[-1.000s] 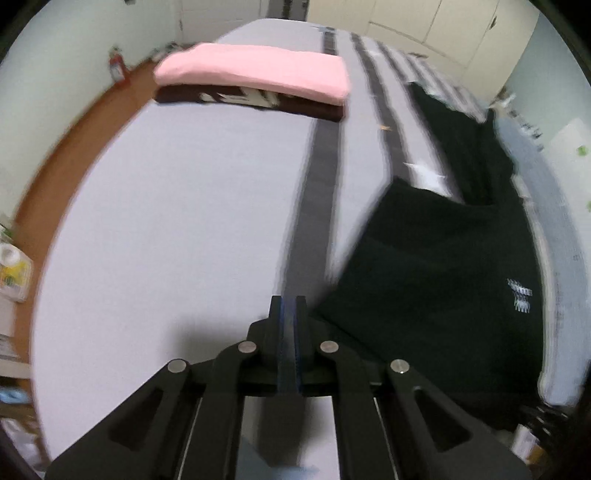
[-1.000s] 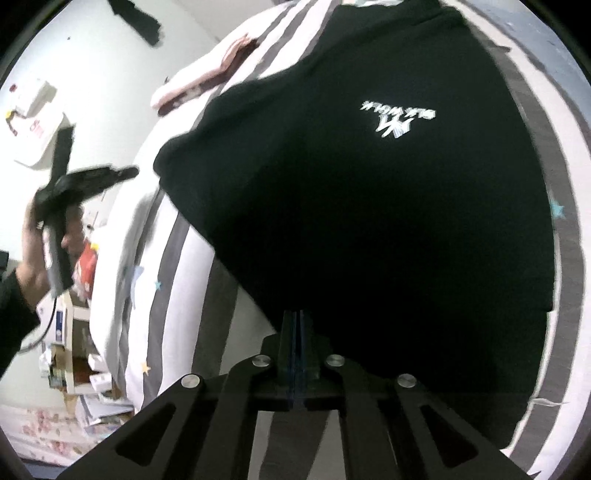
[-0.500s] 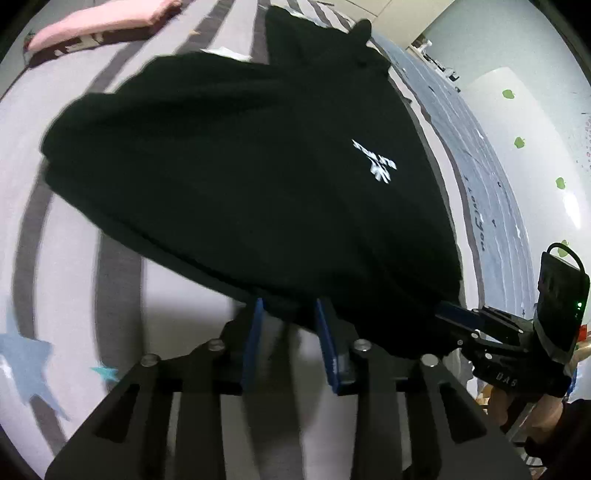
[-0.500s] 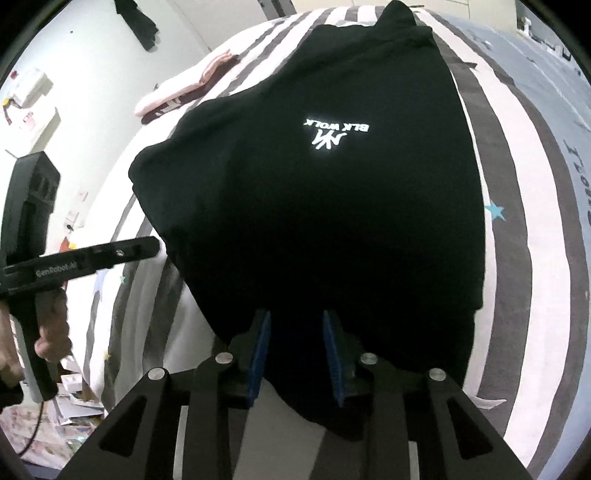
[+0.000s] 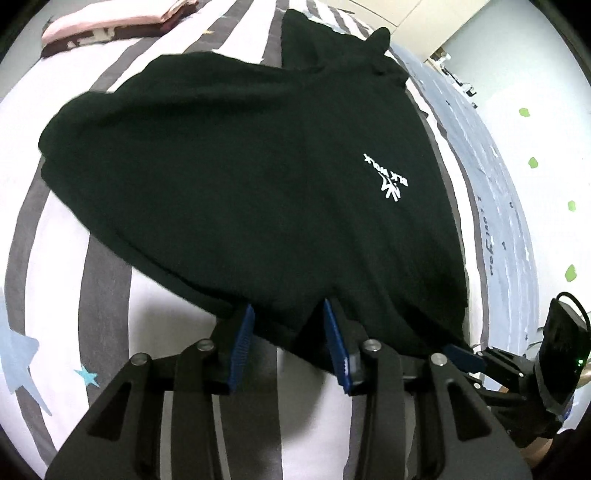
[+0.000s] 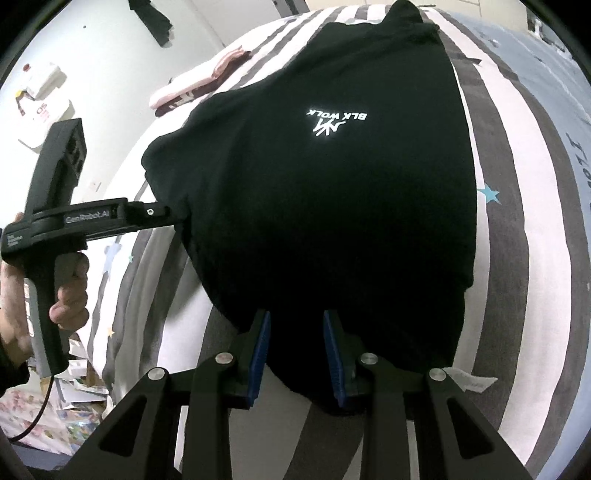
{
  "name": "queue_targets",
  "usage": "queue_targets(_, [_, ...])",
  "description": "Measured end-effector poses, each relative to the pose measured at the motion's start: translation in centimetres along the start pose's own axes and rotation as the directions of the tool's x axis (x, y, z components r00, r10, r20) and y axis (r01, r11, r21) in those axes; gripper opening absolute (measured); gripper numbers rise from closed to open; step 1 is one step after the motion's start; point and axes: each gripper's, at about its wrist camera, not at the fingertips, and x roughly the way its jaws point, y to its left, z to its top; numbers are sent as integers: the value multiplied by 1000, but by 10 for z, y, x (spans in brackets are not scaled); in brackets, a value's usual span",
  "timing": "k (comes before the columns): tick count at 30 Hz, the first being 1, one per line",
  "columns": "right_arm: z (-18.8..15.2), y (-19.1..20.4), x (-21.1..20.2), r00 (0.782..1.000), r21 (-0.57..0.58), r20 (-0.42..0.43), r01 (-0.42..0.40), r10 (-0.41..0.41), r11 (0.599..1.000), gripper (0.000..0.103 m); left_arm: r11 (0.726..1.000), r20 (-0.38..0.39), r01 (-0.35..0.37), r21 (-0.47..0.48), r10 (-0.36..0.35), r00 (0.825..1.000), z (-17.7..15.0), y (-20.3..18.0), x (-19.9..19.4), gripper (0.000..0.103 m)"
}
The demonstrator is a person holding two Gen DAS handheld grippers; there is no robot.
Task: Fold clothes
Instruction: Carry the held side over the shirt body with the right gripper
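A black T-shirt [image 5: 258, 166] with a white logo [image 5: 386, 177] lies spread on the striped bed, its hem towards me. My left gripper [image 5: 288, 306] sits at the hem's left part. Its jaws are opening, with a fold of hem between the blue pads but not pinched. My right gripper [image 6: 295, 314] stands open over the hem of the shirt [image 6: 332, 203] further right, cloth also lying loose between its pads. In the right wrist view the left gripper [image 6: 110, 218] reaches into the shirt's edge, held by a hand [image 6: 70, 295]. The right gripper [image 5: 461, 356] shows at the left view's lower right.
A folded pink and dark-red stack [image 5: 110, 22] lies at the far left of the bed [image 5: 110, 295]. A white tag [image 6: 472, 382] pokes out by the hem. Papers and clutter [image 6: 55, 406] cover the floor left of the bed. A wall with green dots [image 5: 532, 162] runs along the right.
Both grippers were shut a second ago and now stand apart around the hem. The left gripper swung from the bare bed over to the shirt's near edge.
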Motion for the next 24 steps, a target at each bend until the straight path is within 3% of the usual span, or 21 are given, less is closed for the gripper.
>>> queue_targets(4, [3,1,9,1000,8,-5,-1,2,1000,27,999,-14,-23,35,23,1000,1,-8,6,34])
queue_targets(6, [4,3,14,1000,8,-16,-10,10,1000,28,999,-19,-35,34,36,999,1,-6,5,16])
queue_targets(8, [6,5,18,999,7,-28,-19,19,1000,27,999,-25,-46,24,46,999,1,-1,4,7])
queue_targets(11, [8,6,23,998,10,-47,-37,38,999,7,999,-33,-35,31,36,999,-1,5,-4,5])
queue_targets(24, [-3,13,28,989,8,-130,-76,76,997,1,992,-85,-88,96,96,992,-16,13,-1,4])
